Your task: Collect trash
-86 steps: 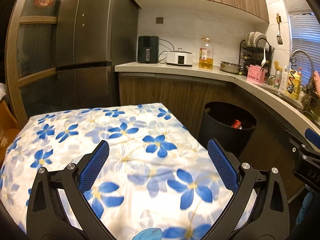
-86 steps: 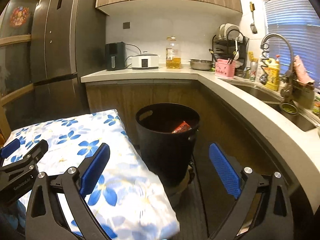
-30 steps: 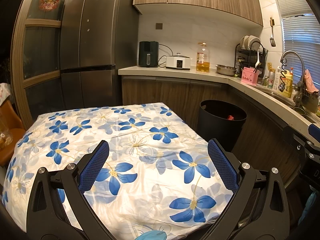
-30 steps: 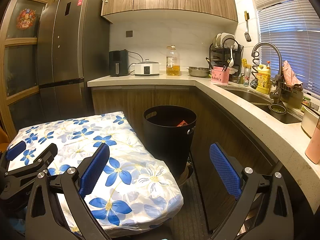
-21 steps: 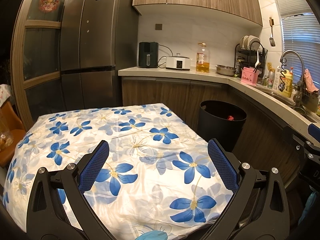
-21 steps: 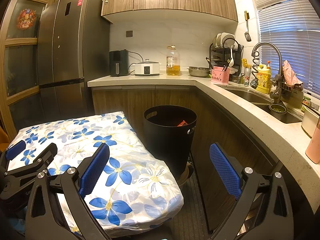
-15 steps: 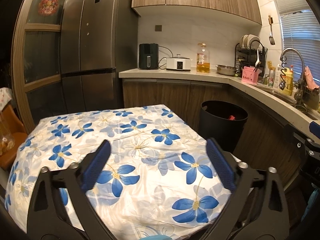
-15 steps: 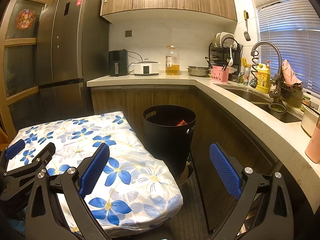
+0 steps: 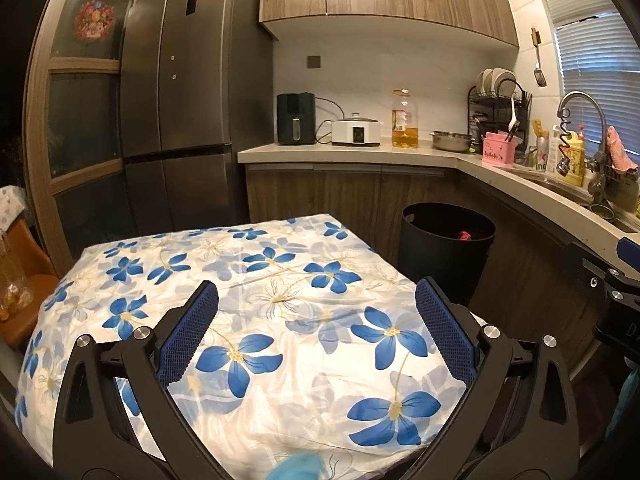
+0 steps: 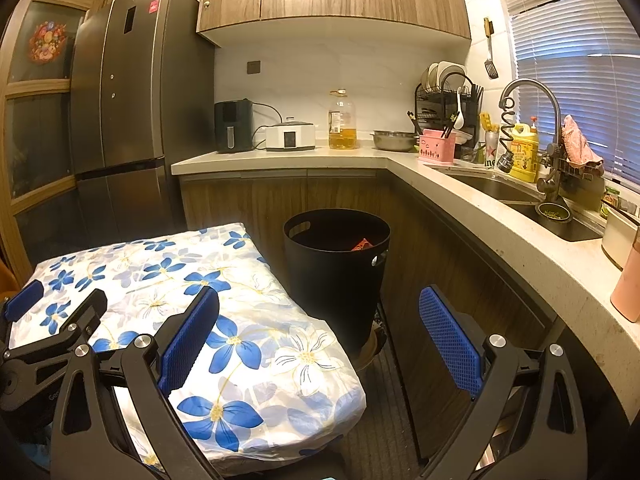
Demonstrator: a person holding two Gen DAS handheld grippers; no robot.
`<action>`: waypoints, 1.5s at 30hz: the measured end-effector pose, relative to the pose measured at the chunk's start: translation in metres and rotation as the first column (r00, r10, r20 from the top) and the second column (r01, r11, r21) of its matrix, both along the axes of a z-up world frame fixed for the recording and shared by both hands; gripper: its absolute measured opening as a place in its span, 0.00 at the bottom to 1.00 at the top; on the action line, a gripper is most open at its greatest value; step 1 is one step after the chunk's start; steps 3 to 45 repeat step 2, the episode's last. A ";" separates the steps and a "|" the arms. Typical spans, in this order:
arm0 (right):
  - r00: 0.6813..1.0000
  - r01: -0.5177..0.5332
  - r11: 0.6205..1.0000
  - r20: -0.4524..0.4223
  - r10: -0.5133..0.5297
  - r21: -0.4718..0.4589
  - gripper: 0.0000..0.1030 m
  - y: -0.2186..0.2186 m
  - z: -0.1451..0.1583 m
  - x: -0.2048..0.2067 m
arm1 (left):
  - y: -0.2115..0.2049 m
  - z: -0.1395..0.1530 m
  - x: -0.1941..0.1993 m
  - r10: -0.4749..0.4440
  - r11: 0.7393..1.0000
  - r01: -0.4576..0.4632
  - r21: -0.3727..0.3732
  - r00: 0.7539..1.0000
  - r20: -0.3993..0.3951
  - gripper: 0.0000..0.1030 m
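A black trash bin stands on the floor between the table and the counter cabinets, with a red wrapper inside; the bin also shows in the left wrist view. My left gripper is open and empty above the flower-print tablecloth. My right gripper is open and empty, hovering over the table's right edge, short of the bin. No loose trash shows on the cloth.
A dark fridge stands at the back left. The L-shaped counter holds an air fryer, a cooker, an oil bottle, a dish rack and a sink. An orange chair is at the far left.
Both grippers have drawn back and risen from the bin and table, so more of the room shows. Both stayed open and empty.
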State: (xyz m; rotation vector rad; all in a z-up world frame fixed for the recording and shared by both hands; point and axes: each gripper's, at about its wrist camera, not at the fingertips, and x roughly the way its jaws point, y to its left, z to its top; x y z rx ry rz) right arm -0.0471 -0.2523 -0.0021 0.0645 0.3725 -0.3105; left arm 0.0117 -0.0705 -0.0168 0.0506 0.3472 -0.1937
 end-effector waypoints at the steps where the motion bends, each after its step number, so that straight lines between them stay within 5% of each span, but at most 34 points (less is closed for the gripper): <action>1: 1.000 0.000 1.000 0.001 0.000 0.000 0.94 0.000 0.000 0.000 | 0.001 0.000 -0.001 0.004 1.000 -0.004 -0.001 1.000 0.001 0.94; 45: 1.000 0.000 1.000 0.002 0.000 0.001 0.94 -0.001 0.000 -0.001 | 0.002 0.000 0.000 0.009 1.000 -0.009 -0.002 1.000 -0.001 0.94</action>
